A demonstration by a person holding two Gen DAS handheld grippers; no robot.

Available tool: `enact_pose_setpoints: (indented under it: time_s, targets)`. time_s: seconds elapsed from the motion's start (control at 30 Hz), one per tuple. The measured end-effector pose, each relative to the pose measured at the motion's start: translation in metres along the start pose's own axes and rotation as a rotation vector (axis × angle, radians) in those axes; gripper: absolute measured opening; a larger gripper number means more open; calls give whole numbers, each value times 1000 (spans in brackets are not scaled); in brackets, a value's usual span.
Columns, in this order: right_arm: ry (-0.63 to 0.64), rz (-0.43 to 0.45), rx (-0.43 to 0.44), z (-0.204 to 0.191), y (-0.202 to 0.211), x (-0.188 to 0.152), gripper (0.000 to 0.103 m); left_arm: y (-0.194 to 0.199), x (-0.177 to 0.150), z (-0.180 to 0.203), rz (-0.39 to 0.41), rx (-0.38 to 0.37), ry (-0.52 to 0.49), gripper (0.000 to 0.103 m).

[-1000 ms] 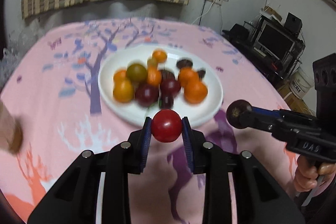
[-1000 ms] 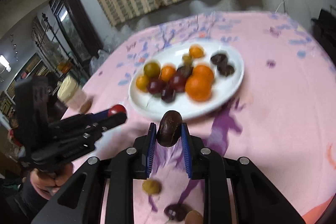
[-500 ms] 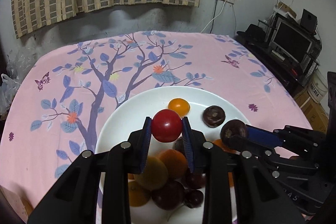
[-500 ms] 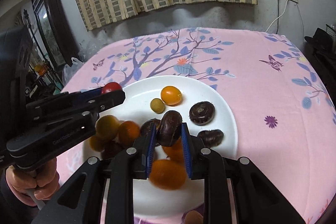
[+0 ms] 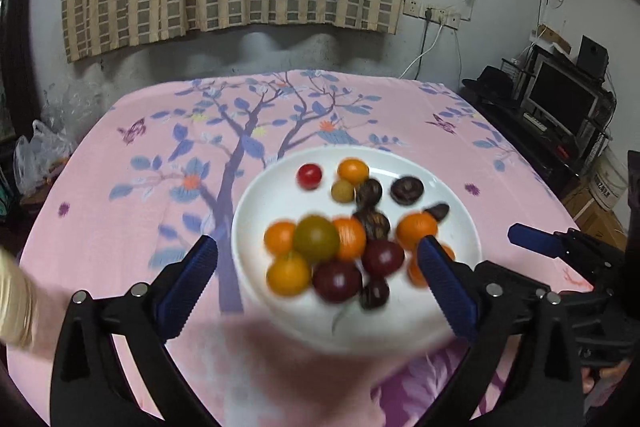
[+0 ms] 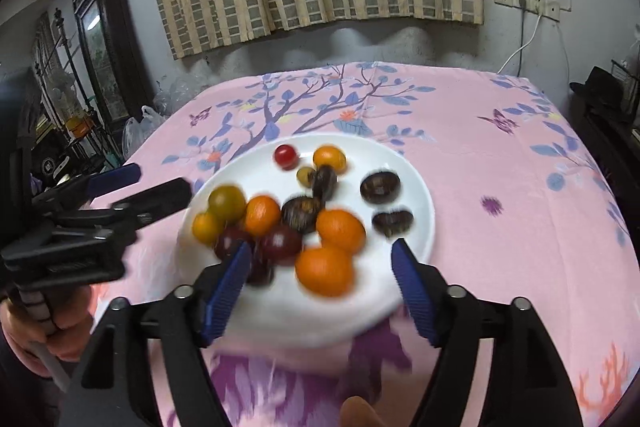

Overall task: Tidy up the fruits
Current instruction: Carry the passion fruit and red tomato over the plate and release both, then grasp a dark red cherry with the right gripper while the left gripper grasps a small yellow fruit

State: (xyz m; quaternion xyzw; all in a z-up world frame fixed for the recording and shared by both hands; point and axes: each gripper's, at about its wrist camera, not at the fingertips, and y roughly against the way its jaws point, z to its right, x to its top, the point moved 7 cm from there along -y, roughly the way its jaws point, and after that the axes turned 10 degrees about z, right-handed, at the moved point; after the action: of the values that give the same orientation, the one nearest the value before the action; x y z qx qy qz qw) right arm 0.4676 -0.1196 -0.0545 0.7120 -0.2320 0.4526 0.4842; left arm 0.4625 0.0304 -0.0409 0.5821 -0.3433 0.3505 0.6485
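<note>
Tablecloth point(image 5: 120, 227): pink, printed with a tree, spread beneath and ahead of both tongs.
Plate point(image 5: 260, 203): white, straight ahead of both tongs, near rim passing under the blue pads.
Fruit heap point(image 5: 320, 251): oranges, a green one and dark red ones bunched at the near side of the plate, between and just beyond the pads of both tongs; blurred by motion.
Left tongs point(image 5: 318, 287): spread wide, nothing between the pads, hanging over the near rim of the plate.
Right tongs point(image 6: 322, 279): also spread wide and empty, over the near rim, to the right of the left tongs.
Dark fruit point(image 6: 324, 181): beyond the heap, touching a small yellow-green one, far side of the plate from the tongs.
Red tomato point(image 5: 309, 176): alone at the far left of the plate, well beyond the left pads.
Step in hand: apparently between drop-off and next pick, both tongs empty.
Next move: probably swinging back toward the near edge of the table, where a piece point(image 6: 356, 409) peeks in under the right tongs; identity unclear.
</note>
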Motion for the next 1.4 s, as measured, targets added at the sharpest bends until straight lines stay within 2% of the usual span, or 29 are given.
enact_pose_setpoints:
  time_s: [0.13, 0.23, 0.3, 0.37, 0.5, 0.57, 0.63, 0.7, 0.77, 0.8, 0.83, 0.9, 0.93, 1.03, 1.1, 1.17, 1.23, 1.33, 1.4]
  targets:
    - [24, -55, 54, -7, 33, -44, 75, 36, -46, -6, -14, -6, 62, 98]
    - [139, -82, 90, -20, 52, -81, 75, 48, -87, -11, -24, 21, 79, 98]
    - [187, -110, 105, -29, 57, -96, 73, 46, -105, -8, -102, 24, 67, 98]
    - [239, -156, 99, -37, 57, -109, 69, 49, -105, -3, -91, 0, 66, 98]
    - [266, -188, 124, -47, 60, -120, 64, 51, -102, -3, -56, 72, -3, 98]
    - [274, -199, 123, -48, 61, -123, 64, 50, -101, -3, -57, 72, -7, 98]
    - [287, -216, 107, -47, 60, -128, 56, 48, -100, -4, -62, 66, 8, 98]
    - [284, -250, 107, -46, 57, -136, 41, 47, -100, -5, -80, 56, 21, 98]
    - [304, -260, 99, -48, 56, -141, 38, 48, -101, -6, -83, 39, 48, 98]
    - [307, -259, 102, -48, 56, -141, 30, 48, -101, -6, -81, 38, 53, 98]
    - [297, -260, 107, -47, 58, -140, 29, 48, -101, -6, -81, 37, 53, 98]
    - [245, -234, 130, -42, 64, -132, 29, 47, -104, 2, -87, 7, 47, 98]
    - [212, -217, 139, -38, 66, -126, 29, 48, -107, 12, -91, -32, 32, 98]
    - [75, -164, 133, -14, 73, -108, 29, 53, -116, 49, -99, -144, -76, 97]
    - [13, -144, 119, -1, 75, -101, 29, 56, -126, 77, -119, -231, -155, 84]
    - [-10, -142, 95, 8, 74, -100, 29, 57, -139, 98, -149, -278, -225, 71]
    - [-7, -149, 98, 7, 74, -101, 29, 54, -146, 108, -152, -271, -281, 68]
    - [-2, -153, 141, -1, 75, -103, 29, 48, -151, 113, -172, -275, -272, 66]
    - [7, -151, 132, -2, 75, -103, 29, 45, -155, 113, -182, -264, -291, 63]
